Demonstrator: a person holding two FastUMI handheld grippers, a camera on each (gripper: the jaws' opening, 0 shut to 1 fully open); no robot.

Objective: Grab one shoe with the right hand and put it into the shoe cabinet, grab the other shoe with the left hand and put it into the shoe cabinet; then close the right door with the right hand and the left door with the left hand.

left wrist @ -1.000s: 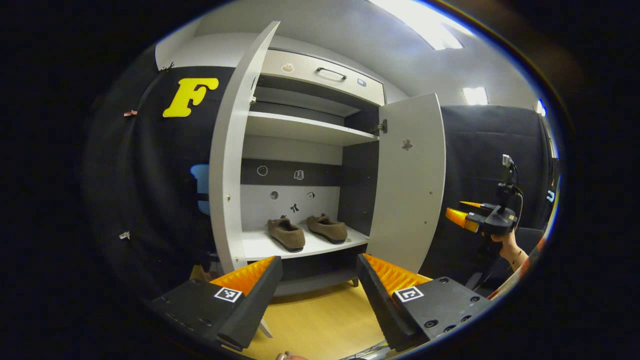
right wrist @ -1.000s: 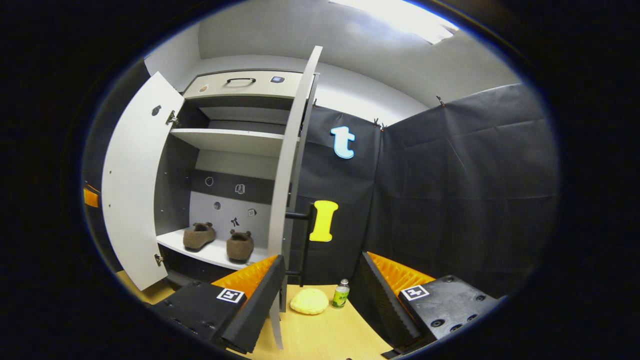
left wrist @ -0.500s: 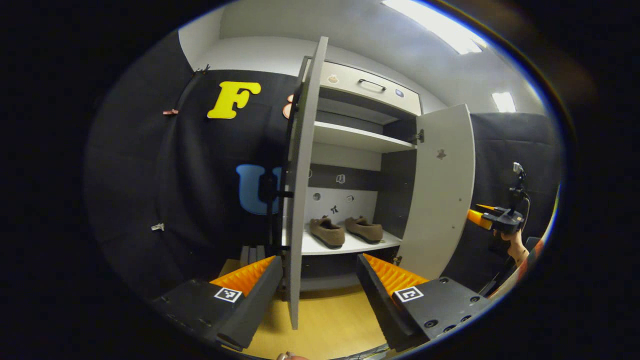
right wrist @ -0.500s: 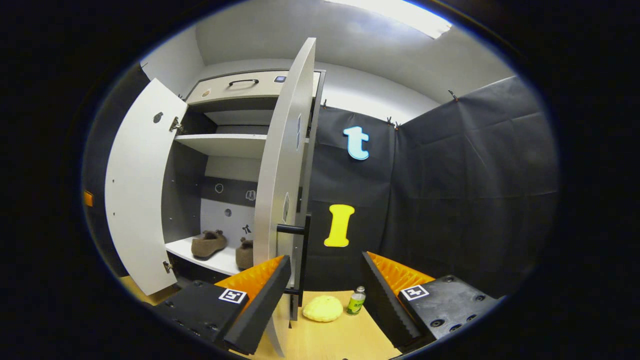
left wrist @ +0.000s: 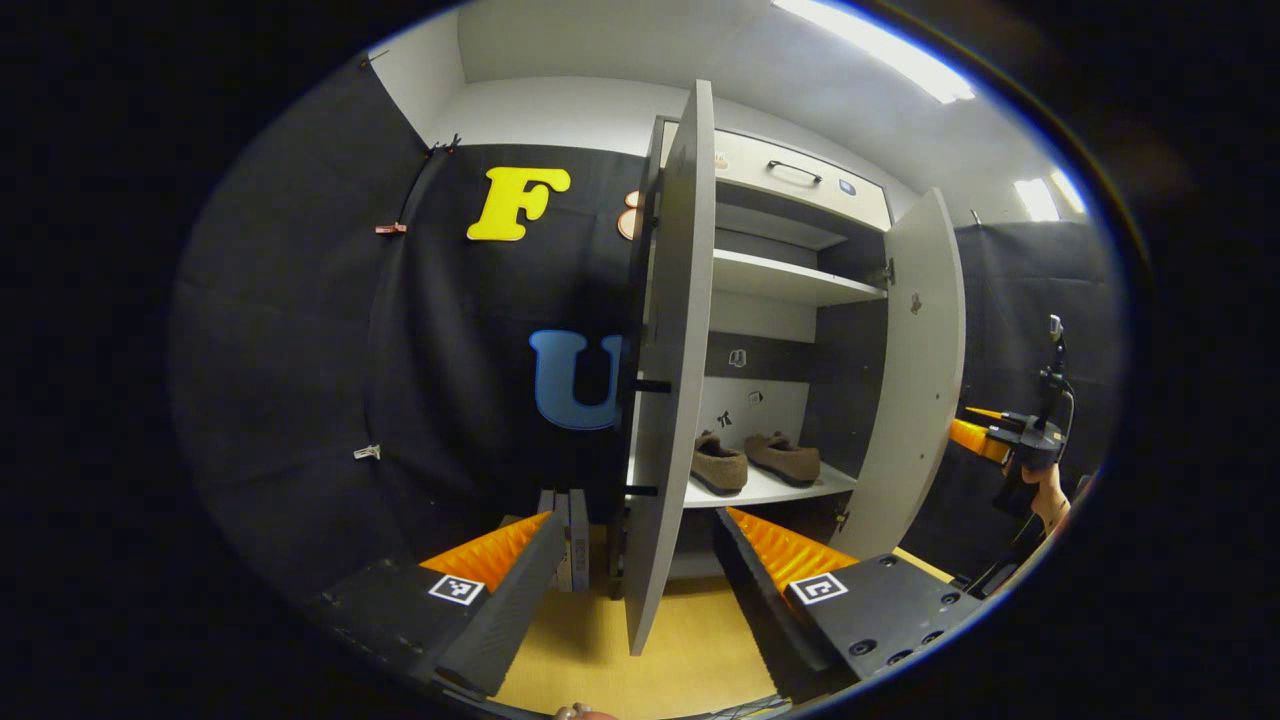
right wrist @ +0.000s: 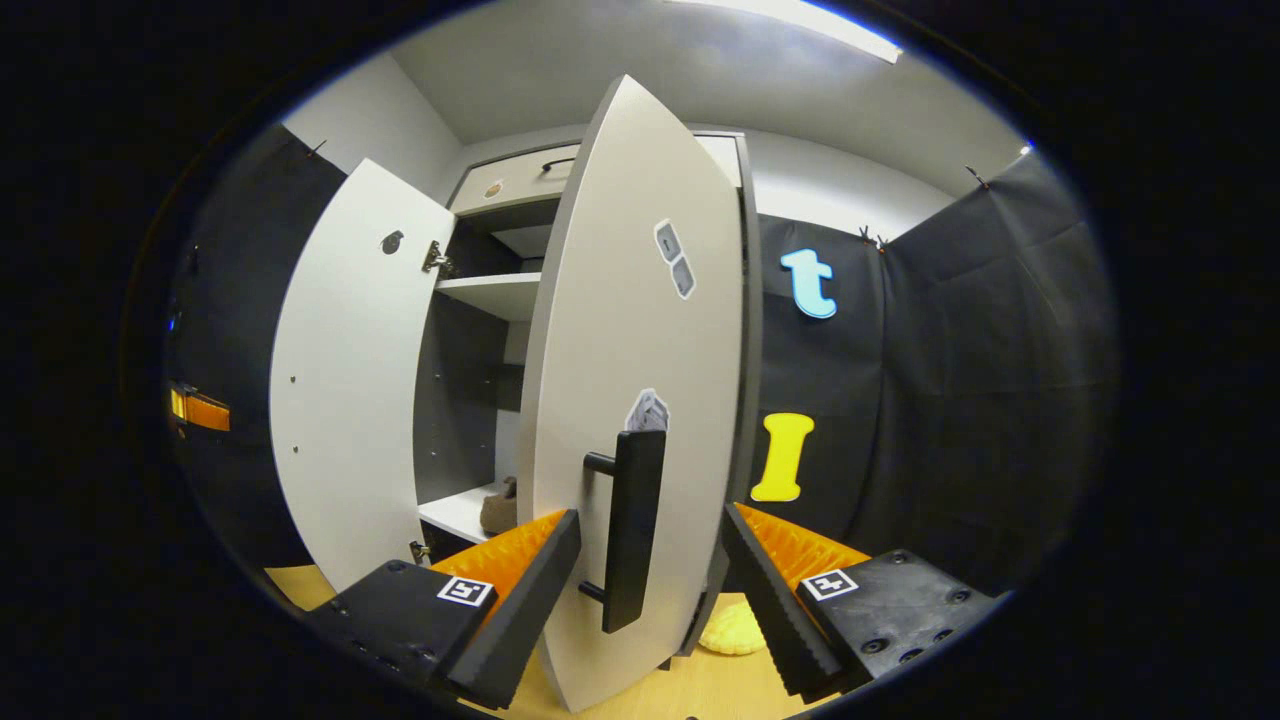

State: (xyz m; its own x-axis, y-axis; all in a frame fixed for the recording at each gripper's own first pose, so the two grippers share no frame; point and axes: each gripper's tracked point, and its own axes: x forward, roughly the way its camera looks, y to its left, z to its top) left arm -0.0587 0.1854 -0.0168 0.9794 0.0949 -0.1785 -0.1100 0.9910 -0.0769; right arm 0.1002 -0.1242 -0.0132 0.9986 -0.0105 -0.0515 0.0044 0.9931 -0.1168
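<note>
Shoes side by side on lower cabinet shelf, both doors ajar. Right door stiff, hinged, likely light to swing; best pushed on outer panel near black bar handle. Right gripper spread wide, empty, handle between fingers. Left gripper likewise gaping, empty, straddling left door edge.

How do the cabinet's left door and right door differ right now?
In the left gripper view the left door shows nearly edge-on, close between the left gripper's open fingers, while the right door stands farther off, its inner face showing. In the right gripper view the right door shows its outer face and black handle between the right gripper's open fingers; the left door shows its inner face. Both are pale grey and open.
</note>
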